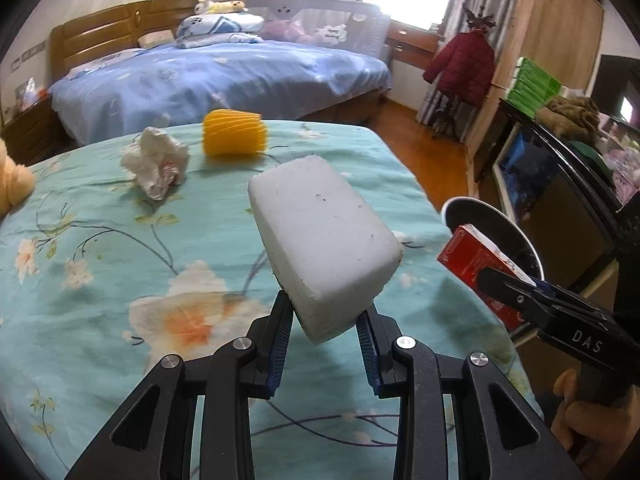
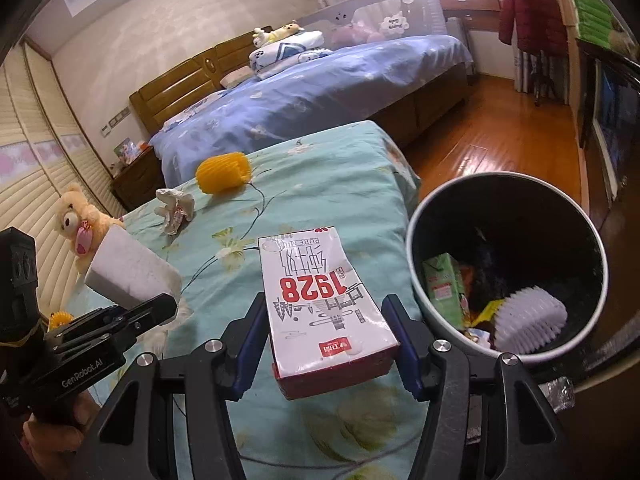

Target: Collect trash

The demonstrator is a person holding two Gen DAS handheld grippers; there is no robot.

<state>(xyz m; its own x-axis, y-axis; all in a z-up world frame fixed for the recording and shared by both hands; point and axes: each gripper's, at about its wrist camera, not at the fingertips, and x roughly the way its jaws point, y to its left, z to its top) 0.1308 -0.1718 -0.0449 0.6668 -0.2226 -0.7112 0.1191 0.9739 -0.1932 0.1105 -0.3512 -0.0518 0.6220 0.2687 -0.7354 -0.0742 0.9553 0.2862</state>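
My left gripper (image 1: pixel 325 320) is shut on a white foam block (image 1: pixel 324 248), lifted above the teal floral bed cover (image 1: pixel 120 280). My right gripper (image 2: pixel 324 336) is shut on a red-and-white milk carton (image 2: pixel 320 300), held over the bed's edge just left of a round dark bin (image 2: pixel 416 288). That bin holds a green carton (image 2: pixel 442 280) and a white ribbed foam net (image 2: pixel 528 318). A crumpled white wrapper (image 1: pixel 156 162) and a yellow foam net (image 1: pixel 234 132) lie farther back on the cover. The carton (image 1: pixel 472 264) and bin (image 1: pixel 500 232) show at the right of the left wrist view.
A plush bear (image 2: pixel 82 228) sits at the left edge of the bed. A blue bed (image 1: pixel 224 76) stands behind, with a wooden floor (image 2: pixel 492 148) to the right. A dark cabinet (image 1: pixel 560 184) and a red jacket (image 1: pixel 464 64) are at the right. A hand (image 1: pixel 592 412) holds the right gripper.
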